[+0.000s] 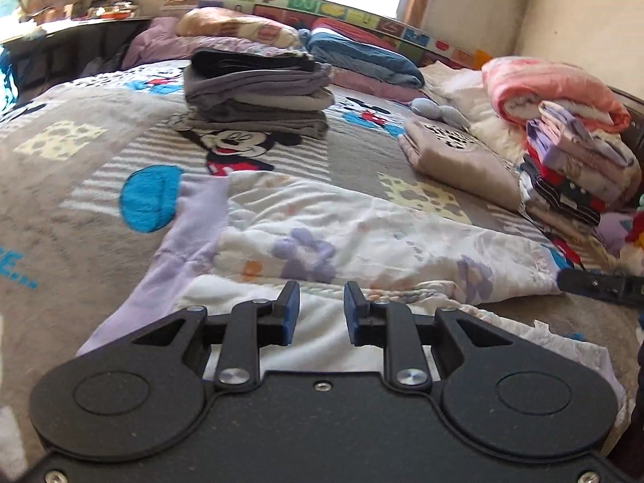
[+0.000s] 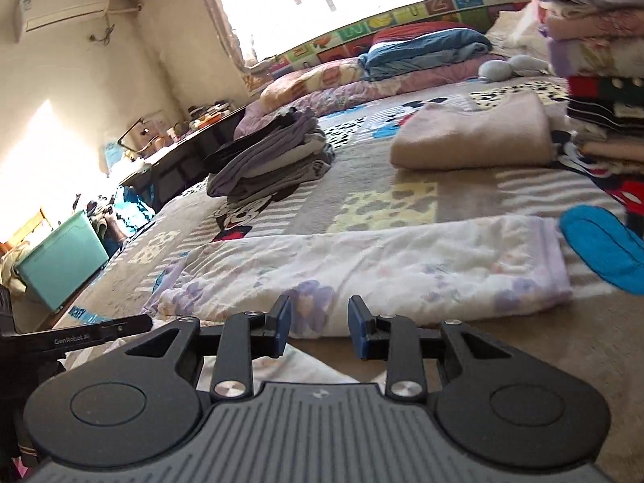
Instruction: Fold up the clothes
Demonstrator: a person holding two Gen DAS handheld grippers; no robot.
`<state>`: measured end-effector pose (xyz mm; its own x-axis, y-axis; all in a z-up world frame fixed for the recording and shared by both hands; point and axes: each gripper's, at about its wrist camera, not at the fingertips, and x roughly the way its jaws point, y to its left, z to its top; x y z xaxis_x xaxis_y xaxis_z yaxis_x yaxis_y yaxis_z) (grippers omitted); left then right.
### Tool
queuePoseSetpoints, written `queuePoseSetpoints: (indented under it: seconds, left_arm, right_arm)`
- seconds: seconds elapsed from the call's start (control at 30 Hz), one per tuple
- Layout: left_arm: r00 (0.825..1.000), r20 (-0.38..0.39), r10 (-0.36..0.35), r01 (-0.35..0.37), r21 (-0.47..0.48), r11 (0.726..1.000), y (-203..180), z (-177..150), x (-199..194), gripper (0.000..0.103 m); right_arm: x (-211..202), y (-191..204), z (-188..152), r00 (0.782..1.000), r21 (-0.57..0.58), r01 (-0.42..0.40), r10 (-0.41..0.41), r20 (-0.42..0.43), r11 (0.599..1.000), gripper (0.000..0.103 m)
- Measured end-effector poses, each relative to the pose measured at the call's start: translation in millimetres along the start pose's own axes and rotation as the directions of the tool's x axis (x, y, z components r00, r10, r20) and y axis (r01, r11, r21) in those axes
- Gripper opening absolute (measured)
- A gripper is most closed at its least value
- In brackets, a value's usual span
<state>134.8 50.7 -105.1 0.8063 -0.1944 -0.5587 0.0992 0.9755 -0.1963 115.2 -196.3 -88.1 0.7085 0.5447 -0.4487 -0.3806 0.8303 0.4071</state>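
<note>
Floral garment, white with lilac flowers and a lilac band along one side, lies partly folded and rumpled across a cartoon-mouse blanket on a bed. In the left wrist view, the left hand-held gripper hovers over the garment's near edge, its blue-padded fingers parted with cloth visible between them but nothing pinched. In the right wrist view, the right hand-held gripper sits just before the garment's near edge, fingers likewise parted and empty. Beyond the garment stand a stack of folded grey clothes, a folded beige item and, to the right, a taller pile of mixed folded clothes.

The step in hand appears to be taking hold of the near edge for the next fold. To do it well, each gripper should probably pinch all layers at matching points near opposite ends of that edge, then lift evenly and lay the cloth over flat, smoothing the wrinkles so the fold lines up squarely.
</note>
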Motion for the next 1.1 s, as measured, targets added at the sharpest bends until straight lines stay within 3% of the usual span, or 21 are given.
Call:
queuePoseSetpoints:
  seconds: [0.13, 0.2, 0.27, 0.3, 0.43, 0.57, 0.67, 0.77, 0.87, 1.0, 1.1]
  left_arm:
    - [1.0, -0.016, -0.006, 0.007, 0.079, 0.997, -20, 12, 38, 0.021]
    - [0.999, -0.03, 0.022, -0.018, 0.104, 0.994, -21, 13, 57, 0.022]
    - [0.991, -0.114, 0.063, -0.045, 0.147, 0.988, -16, 6, 81, 0.031]
    - [0.992, -0.112, 0.056, -0.039, 0.154, 0.987, -14, 3, 83, 0.032]
    - [0.994, -0.109, 0.032, -0.012, 0.177, 0.984, -11, 2, 79, 0.032]
    - [0.99, -0.14, -0.007, 0.031, 0.173, 0.984, -6, 18, 70, 0.033]
    - [0.998, -0.057, 0.024, -0.012, 0.201, 0.98, 0, 43, 66, 0.033]
    - [0.997, -0.064, 0.037, -0.028, 0.129, 0.991, 20, 69, 89, 0.033]
    - [0.98, -0.169, 0.105, -0.102, 0.028, 0.994, 54, 71, 133, 0.041]
    - [0.982, -0.19, 0.008, -0.037, -0.149, 0.988, 82, 80, 135, 0.039]
    - [0.995, -0.102, -0.017, -0.01, -0.257, 0.966, 94, 87, 108, 0.039]
  right_arm:
    - [55, 19, 15, 0.999, -0.064, -0.017, 0.015, -0.035, 0.998, 0.033]
    - [83, 18, 10, 0.995, -0.089, -0.006, -0.003, -0.099, 0.996, 0.031]
    - [106, 10, -5, 0.984, -0.116, 0.018, -0.038, -0.173, 0.993, 0.03]
    - [111, 7, -8, 0.981, -0.114, 0.018, -0.039, -0.189, 0.993, 0.03]
    - [95, 11, -7, 0.98, -0.152, 0.021, -0.051, -0.194, 0.988, 0.03]
    - [62, 2, -5, 0.987, -0.159, 0.057, -0.08, -0.138, 0.986, 0.034]
    - [44, -21, 5, 0.988, -0.124, 0.121, -0.132, -0.083, 0.985, 0.034]
    - [37, -53, 13, 0.978, -0.055, 0.194, -0.198, -0.072, 0.979, 0.035]
    - [35, -86, 15, 0.957, 0.005, 0.276, -0.274, -0.096, 0.961, 0.036]
    - [32, -108, 11, 0.96, 0.055, 0.26, -0.252, -0.126, 0.964, 0.032]
    - [21, -101, 16, 0.96, 0.035, 0.271, -0.268, -0.079, 0.962, 0.043]
